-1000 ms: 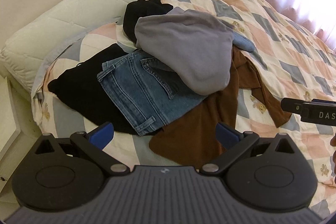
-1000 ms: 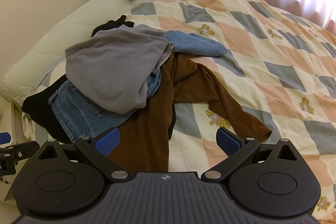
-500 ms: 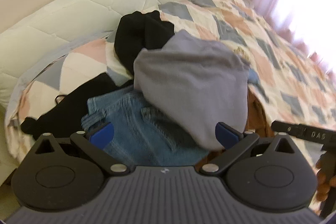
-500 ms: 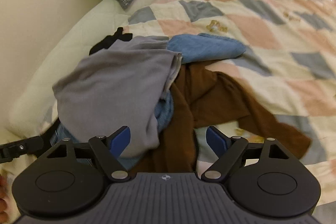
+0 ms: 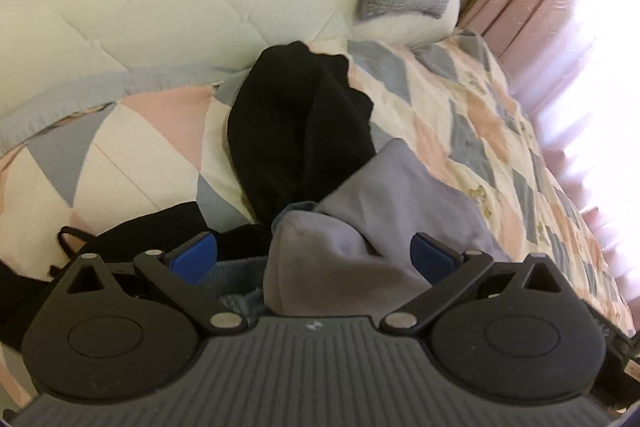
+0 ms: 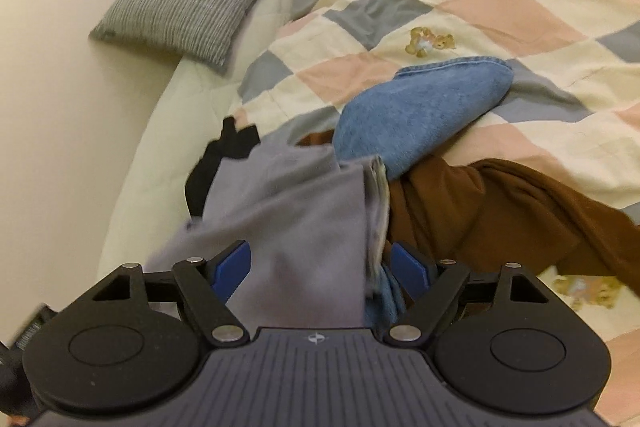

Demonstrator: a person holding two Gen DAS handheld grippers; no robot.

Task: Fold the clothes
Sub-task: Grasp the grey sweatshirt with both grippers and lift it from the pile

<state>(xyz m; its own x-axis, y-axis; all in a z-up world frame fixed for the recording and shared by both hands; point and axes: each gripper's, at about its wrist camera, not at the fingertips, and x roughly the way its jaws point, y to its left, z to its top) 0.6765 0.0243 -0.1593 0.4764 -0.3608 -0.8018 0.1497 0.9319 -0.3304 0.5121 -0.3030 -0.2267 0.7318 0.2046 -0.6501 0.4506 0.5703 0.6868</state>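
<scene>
Your left tongs (image 5: 313,254) stand wide apart, straddling the near fold of the grey sweatshirt (image 5: 384,223), blue pads on either side and not touching the cloth that I can see. That sweatshirt tops the clothes pile on the bed, right at your six o'clock. At twelve o'clock sits a black garment (image 5: 298,131) bunched against the white quilted pillow (image 5: 168,7); another black piece (image 5: 168,227) trails off at nine. A sliver of denim (image 5: 240,301) peeks out below the grey.

Your right tongs (image 6: 320,265) are spread too, narrower, with the grey sweatshirt (image 6: 296,223) filling the gap between them. Whether the pads press it, I can't tell. At one o'clock lies a blue denim leg (image 6: 420,111); at three, the brown garment (image 6: 500,207) sprawls over the checked quilt (image 6: 460,7). The grey cushion (image 6: 184,1) leans at eleven.
</scene>
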